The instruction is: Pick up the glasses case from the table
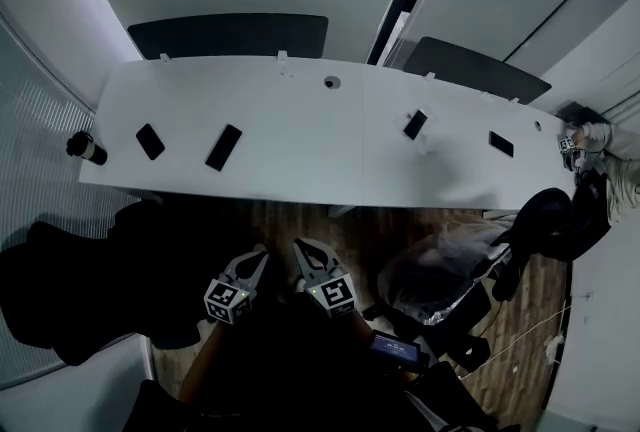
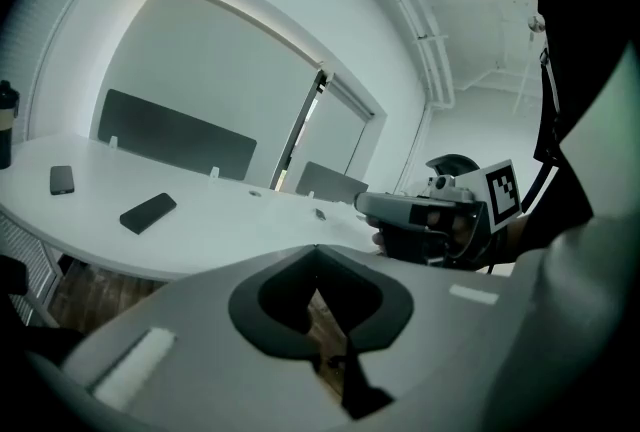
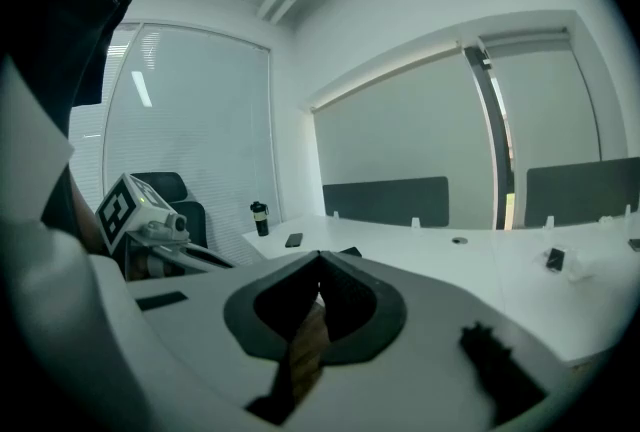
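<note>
Nearest, left gripper (image 1: pixel 259 256) and right gripper (image 1: pixel 301 246) hover over the dark floor (image 1: pixel 330 230), each claw pressed together, empty. Farther off, on the white table's (image 1: pixel 300 160) left half, lies the glasses case (image 1: pixel 223 147), seemingly the longer of 2 dim black slabs.

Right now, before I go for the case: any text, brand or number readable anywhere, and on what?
No words or numbers are readable.
Left gripper: its cube shows only a square marker pattern.
Right gripper: the same.
Dark flat items on the table: too small to tell.
</note>
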Demonstrator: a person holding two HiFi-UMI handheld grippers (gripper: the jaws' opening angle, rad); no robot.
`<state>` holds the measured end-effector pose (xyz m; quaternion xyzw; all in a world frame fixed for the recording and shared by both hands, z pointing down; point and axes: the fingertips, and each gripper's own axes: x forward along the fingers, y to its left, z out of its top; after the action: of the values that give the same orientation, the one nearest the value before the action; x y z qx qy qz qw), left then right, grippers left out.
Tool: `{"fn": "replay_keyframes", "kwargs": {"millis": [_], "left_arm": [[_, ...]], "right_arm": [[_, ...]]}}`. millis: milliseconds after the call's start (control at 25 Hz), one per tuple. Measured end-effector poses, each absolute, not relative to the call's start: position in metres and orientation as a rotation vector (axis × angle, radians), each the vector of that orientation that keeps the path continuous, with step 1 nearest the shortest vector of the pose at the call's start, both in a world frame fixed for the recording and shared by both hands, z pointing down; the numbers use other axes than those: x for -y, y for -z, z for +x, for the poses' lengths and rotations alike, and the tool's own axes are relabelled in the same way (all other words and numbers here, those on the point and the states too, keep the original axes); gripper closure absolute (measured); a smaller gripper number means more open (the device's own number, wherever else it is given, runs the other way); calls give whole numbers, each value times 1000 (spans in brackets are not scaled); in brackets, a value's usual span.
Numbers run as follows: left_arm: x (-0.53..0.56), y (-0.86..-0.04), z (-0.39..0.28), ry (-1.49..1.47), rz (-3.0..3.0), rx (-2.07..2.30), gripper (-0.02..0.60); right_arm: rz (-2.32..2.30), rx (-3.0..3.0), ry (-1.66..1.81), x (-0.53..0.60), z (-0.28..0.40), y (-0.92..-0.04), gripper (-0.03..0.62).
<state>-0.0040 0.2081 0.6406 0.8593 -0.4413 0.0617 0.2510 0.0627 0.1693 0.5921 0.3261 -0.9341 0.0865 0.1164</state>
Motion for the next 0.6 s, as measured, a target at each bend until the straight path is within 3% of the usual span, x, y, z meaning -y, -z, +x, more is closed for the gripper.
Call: {"fn": "replay_keyframes", "kwargs": {"millis": [600], "left_arm": [[-97,-649,-120,-132,2296,1210,574]], "right_arm": [[924,2670,-180,-75,-45,-586,592]]}}
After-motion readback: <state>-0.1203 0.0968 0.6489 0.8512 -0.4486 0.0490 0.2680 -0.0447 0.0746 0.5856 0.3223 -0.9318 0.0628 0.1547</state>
